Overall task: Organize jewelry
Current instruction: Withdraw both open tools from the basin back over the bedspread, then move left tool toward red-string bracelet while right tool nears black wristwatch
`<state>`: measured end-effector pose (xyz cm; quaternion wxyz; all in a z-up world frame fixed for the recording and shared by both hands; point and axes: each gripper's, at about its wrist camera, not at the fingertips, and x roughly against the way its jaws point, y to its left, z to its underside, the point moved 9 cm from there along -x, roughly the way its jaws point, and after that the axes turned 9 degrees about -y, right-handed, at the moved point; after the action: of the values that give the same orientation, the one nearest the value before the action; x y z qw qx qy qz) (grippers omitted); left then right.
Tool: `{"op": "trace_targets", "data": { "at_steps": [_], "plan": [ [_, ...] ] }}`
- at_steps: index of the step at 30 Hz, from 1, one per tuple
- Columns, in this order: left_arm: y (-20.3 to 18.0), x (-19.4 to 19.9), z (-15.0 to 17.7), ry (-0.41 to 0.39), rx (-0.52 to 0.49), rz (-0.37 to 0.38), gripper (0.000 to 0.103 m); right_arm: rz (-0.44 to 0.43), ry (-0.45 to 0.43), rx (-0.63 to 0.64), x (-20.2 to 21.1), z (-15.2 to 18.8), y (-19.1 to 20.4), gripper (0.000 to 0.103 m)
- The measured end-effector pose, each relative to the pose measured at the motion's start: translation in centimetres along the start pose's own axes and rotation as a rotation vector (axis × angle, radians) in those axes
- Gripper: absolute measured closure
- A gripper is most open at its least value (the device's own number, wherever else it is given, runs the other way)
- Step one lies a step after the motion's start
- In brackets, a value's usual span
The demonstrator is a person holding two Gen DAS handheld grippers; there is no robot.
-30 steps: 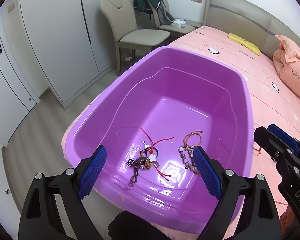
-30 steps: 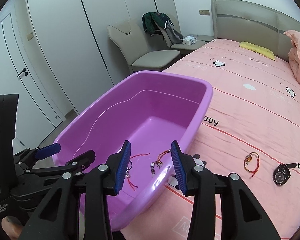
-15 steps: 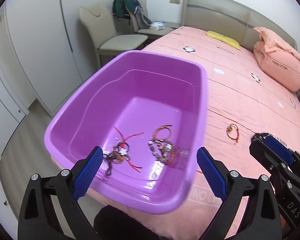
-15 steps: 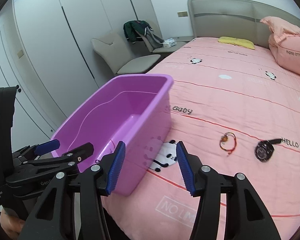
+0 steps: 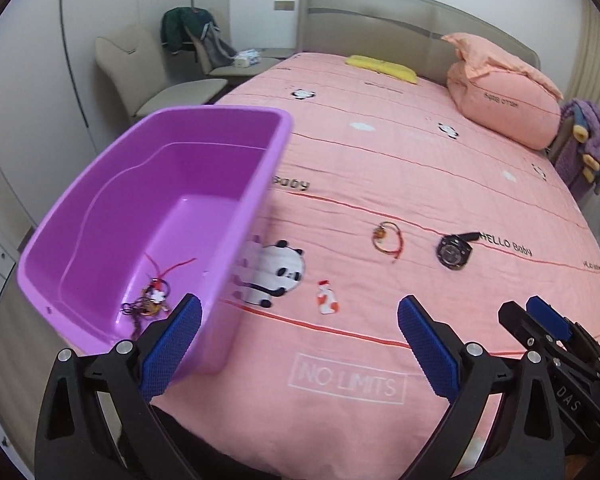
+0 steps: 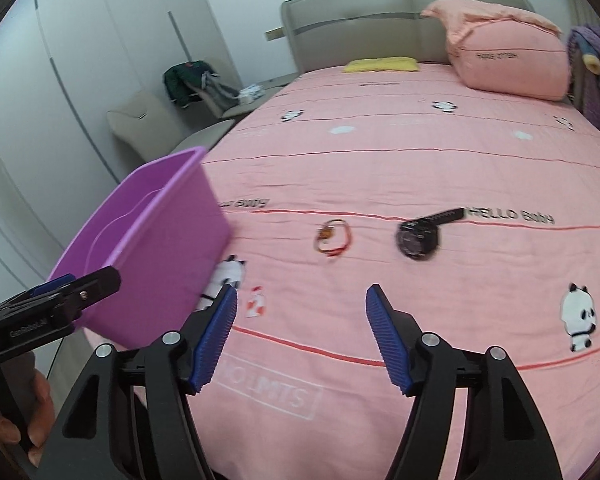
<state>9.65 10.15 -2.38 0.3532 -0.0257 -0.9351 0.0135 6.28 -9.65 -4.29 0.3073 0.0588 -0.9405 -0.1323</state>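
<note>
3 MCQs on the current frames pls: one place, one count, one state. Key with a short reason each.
1. Where is the black watch?
A. in the purple tub
B. on the pink bedspread
C. on the chair

2. How many pieces of jewelry lie loose on the bedspread?
A. two
B. four
C. none

3. What is between the right gripper jaws?
A. the watch
B. the bracelet
C. nothing

Key: B, the watch lies on the bedspread, right of the red-cord bracelet. A, only the watch and that bracelet lie outside the purple tub. C, the jaws are opening with only bedspread showing between them.
</note>
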Motion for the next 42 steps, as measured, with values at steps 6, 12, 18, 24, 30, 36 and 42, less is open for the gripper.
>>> {"op": "trace_targets", "data": {
  "at_steps": [6, 12, 18, 24, 30, 36, 42],
  "plan": [
    [-4.5, -2.5, 1.0, 0.023, -0.061, 0.048, 0.006, 0.052, -0.008, -0.044, -0.2, 0.7, -4.7, 0.029],
    [-7.3, -6.3, 1.8, 0.033, -0.083, 0.079, 0.006, 0.079, -0.021, -0.064, -2.6, 0.8, -7.9, 0.027],
    [-9.1, -11.3, 2.2, 0.058, -0.086, 0.086, 0.006, 0.093, -0.003, -0.097, -7.0, 1.1, -10.7, 0.027],
    [-10.4, -16.7, 2.7, 0.080, -0.091, 0.093, 0.006, 0.119, 0.022, -0.063, -11.7, 1.2, -12.5, 0.027],
    [-11.3, -21.0, 2.9, 0.084, -0.108, 0.099, 0.006, 0.107, 0.054, -0.087, -16.0, 1.3, -14.0, 0.027],
    [-11.8, -24.1, 3.2, 0.092, -0.123, 0.089, 0.006, 0.117, 0.079, -0.087, -19.0, 1.2, -15.0, 0.027],
    [-12.0, -25.9, 3.4, 0.095, -0.120, 0.089, 0.006, 0.121, 0.091, -0.094, -20.6, 1.3, -15.6, 0.027]
  ]
}}
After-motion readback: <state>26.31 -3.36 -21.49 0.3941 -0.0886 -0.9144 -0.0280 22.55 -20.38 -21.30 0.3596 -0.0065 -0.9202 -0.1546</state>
